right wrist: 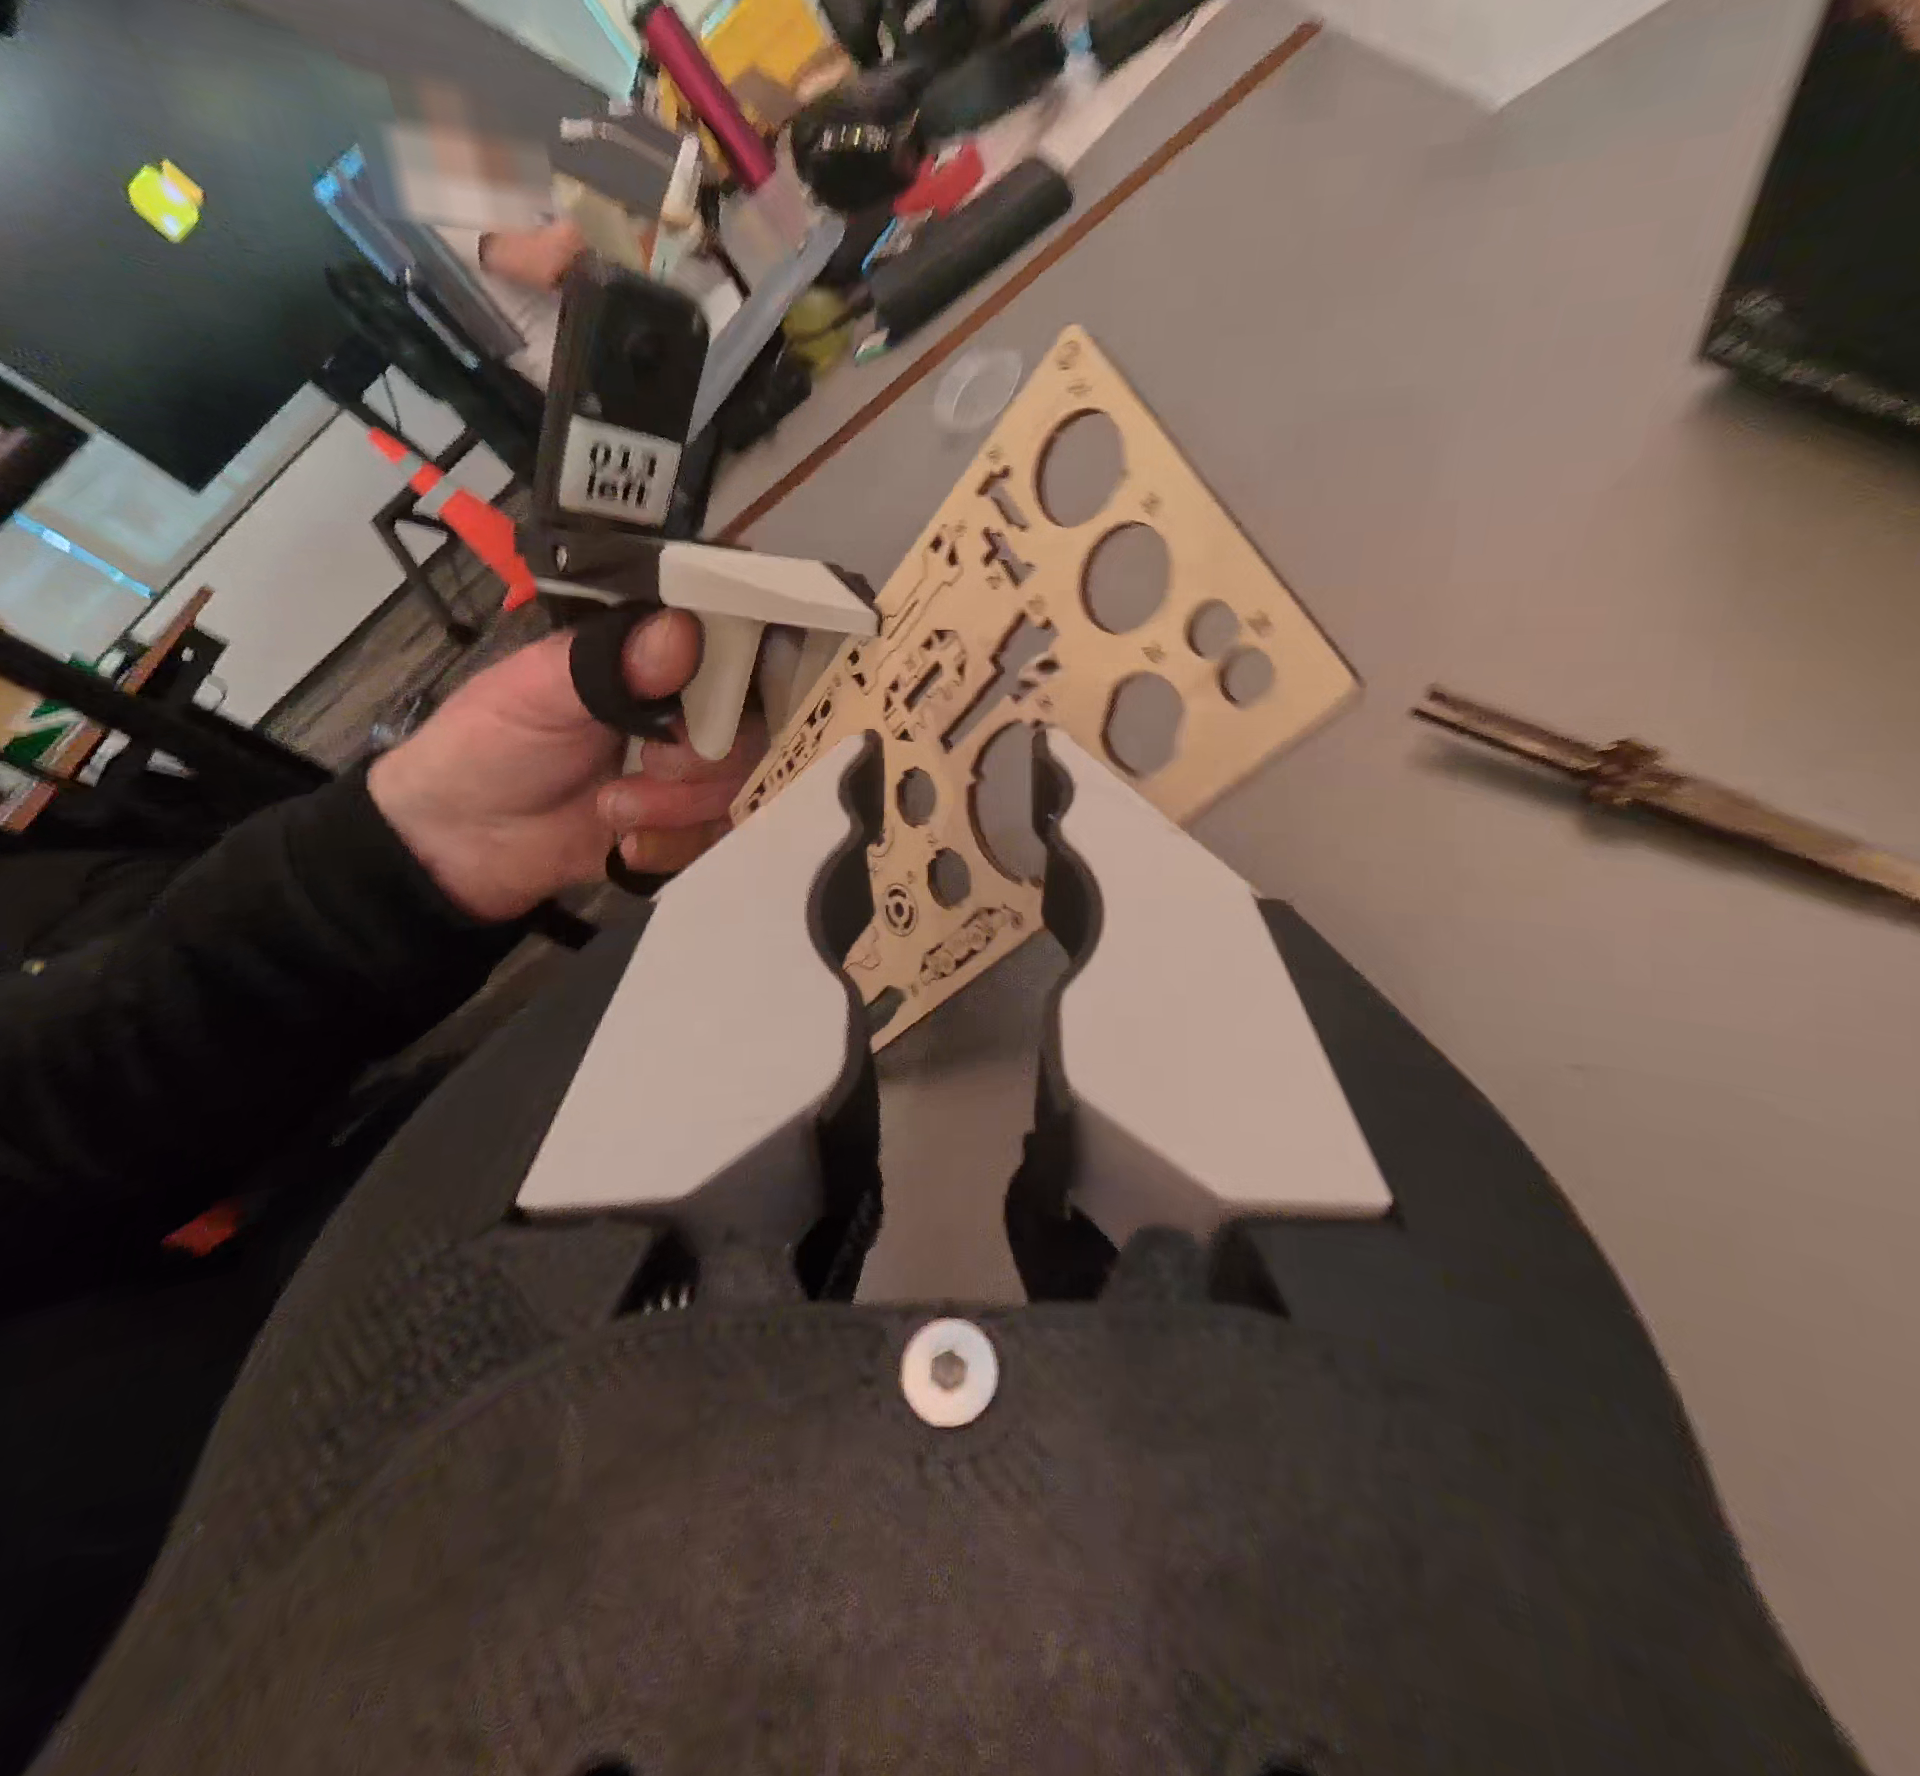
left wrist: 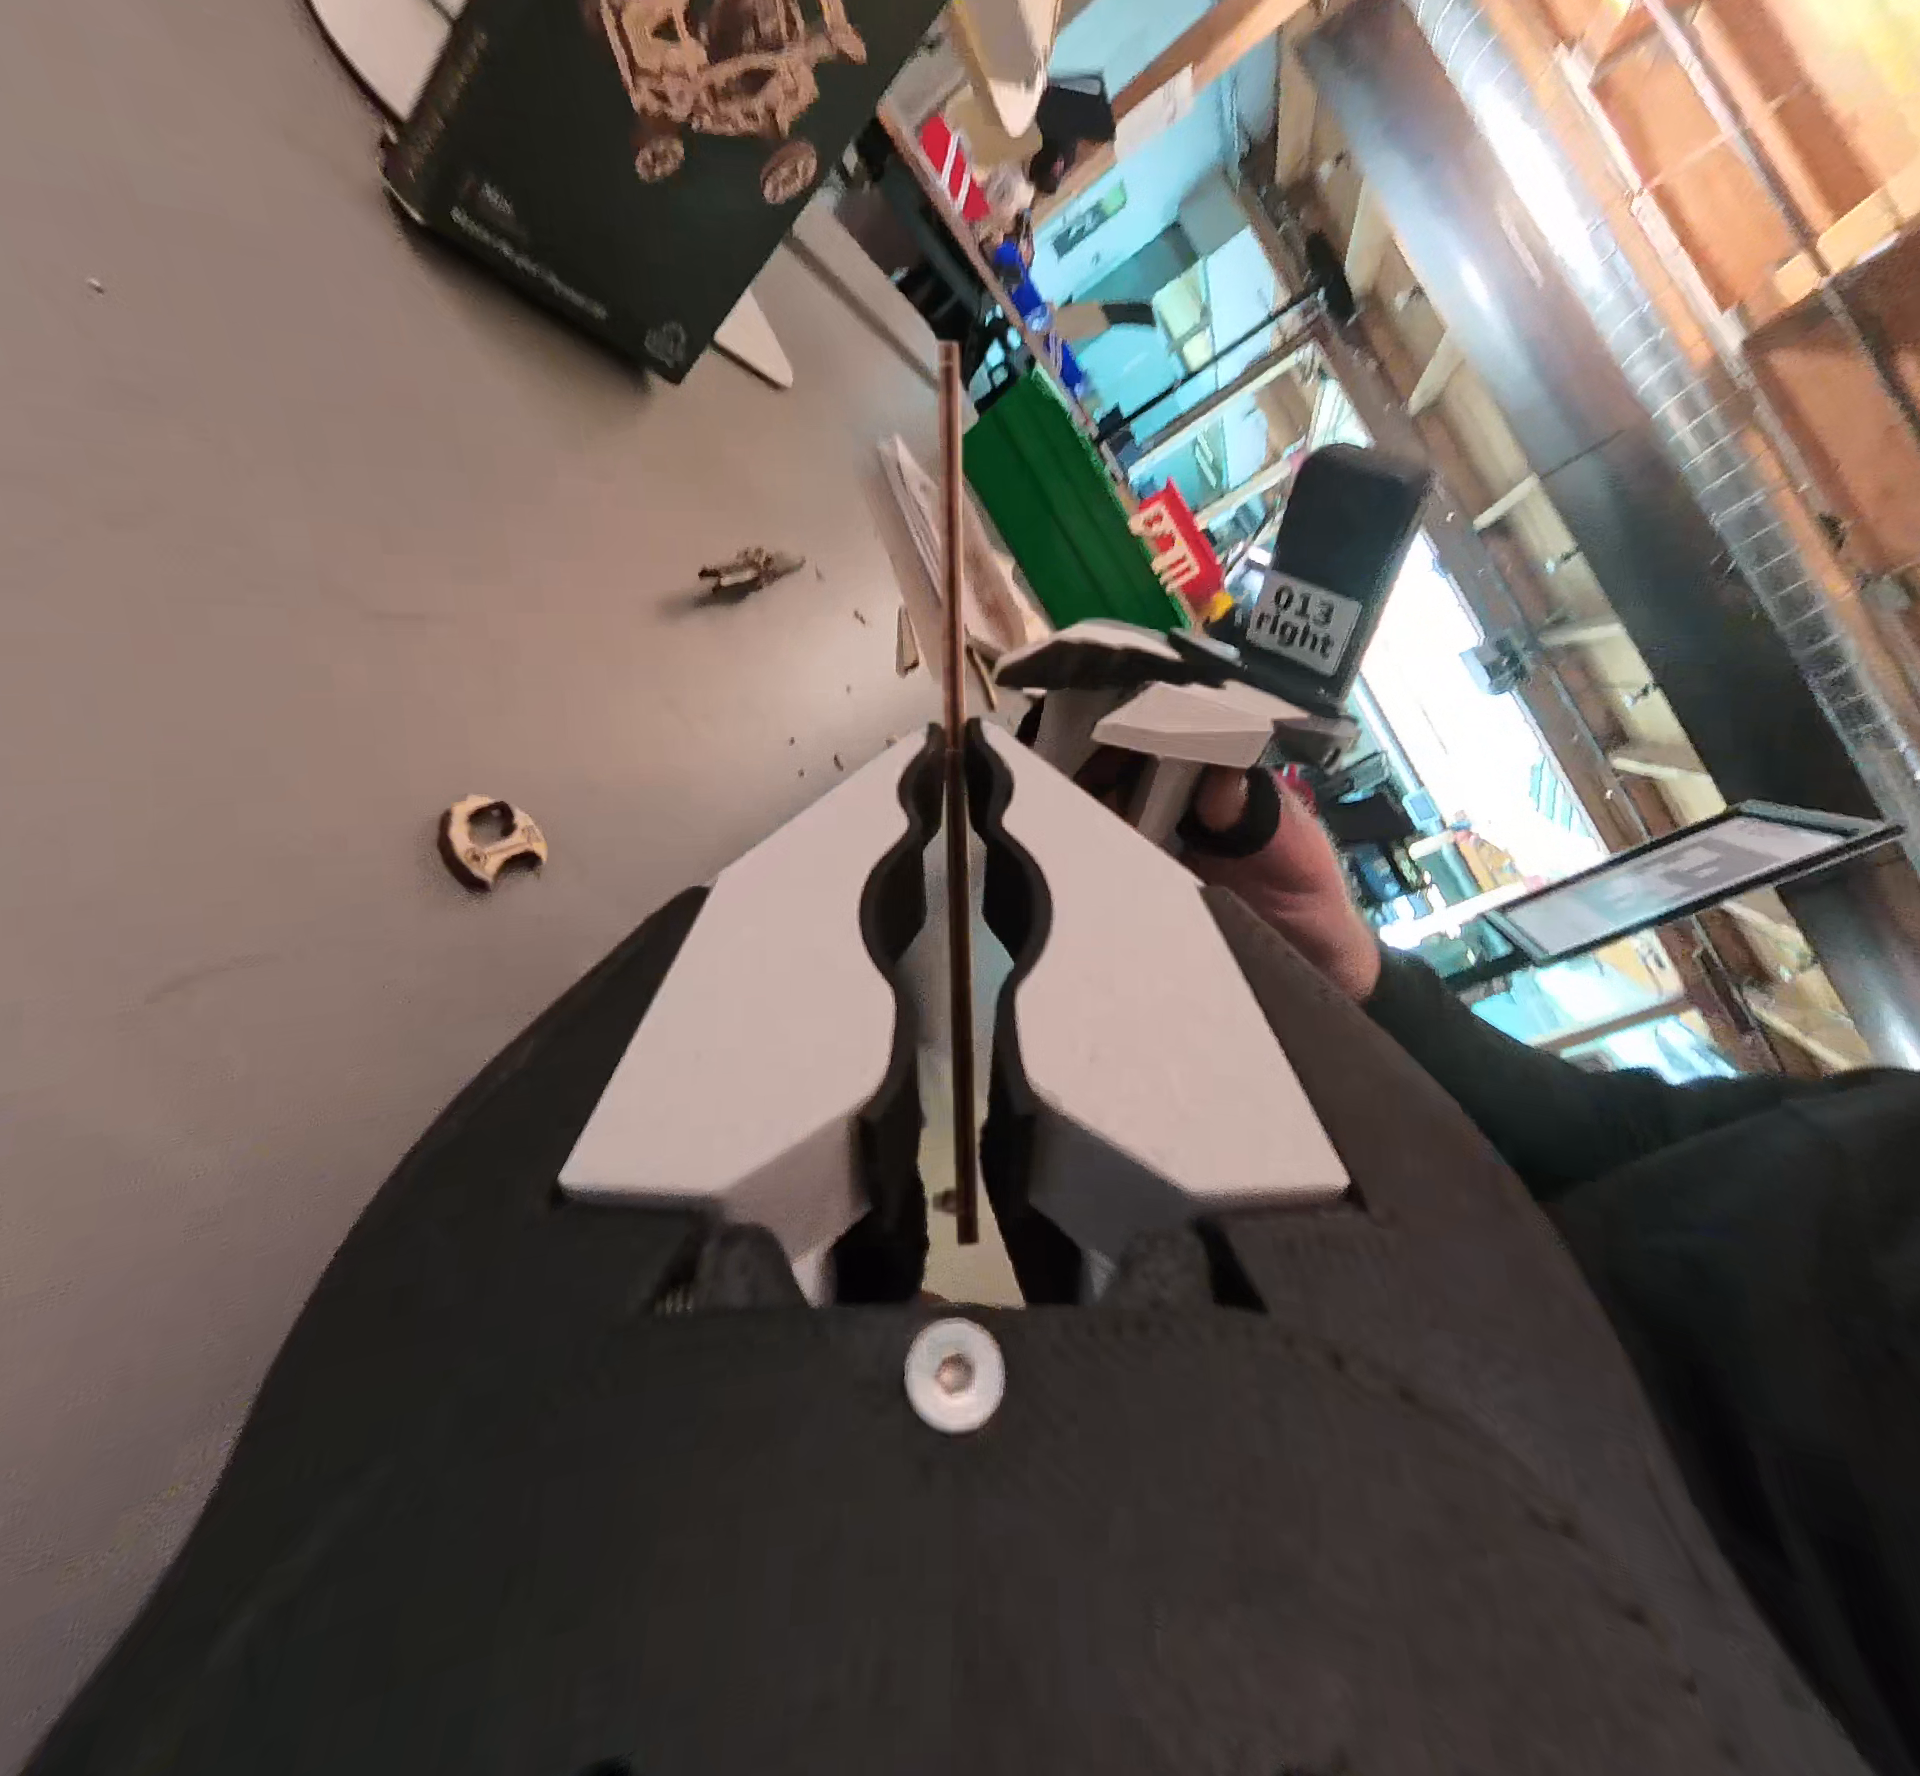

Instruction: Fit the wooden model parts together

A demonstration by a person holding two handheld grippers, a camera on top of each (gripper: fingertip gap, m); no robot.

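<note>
In the left wrist view, the left gripper [left wrist: 954,739] has its two white fingers closed on a thin pale plywood sheet [left wrist: 954,583], seen edge-on as a narrow brown line that runs back between the fingers and juts out past the tips. Beyond it on the grey tabletop [left wrist: 260,583] lies a small rounded wooden model piece [left wrist: 490,841] with cut-outs, apart from the sheet, and farther on a tiny wooden offcut [left wrist: 748,571] among scattered chips. Farther still stands a dark green cardboard kit box [left wrist: 665,95] with a picture of a wooden cart. To the right, the right gripper [left wrist: 1143,687] is held in a hand [left wrist: 1299,885].

In the right wrist view, the right gripper [right wrist: 954,755] has its fingers clearly parted with nothing between them. Past them the plywood sheet [right wrist: 1049,646] shows flat-on, full of round holes and part-shaped cut-outs, held up at its left edge by the left gripper [right wrist: 873,609]. A long wooden strip assembly [right wrist: 1662,791] lies on the table to the right.
</note>
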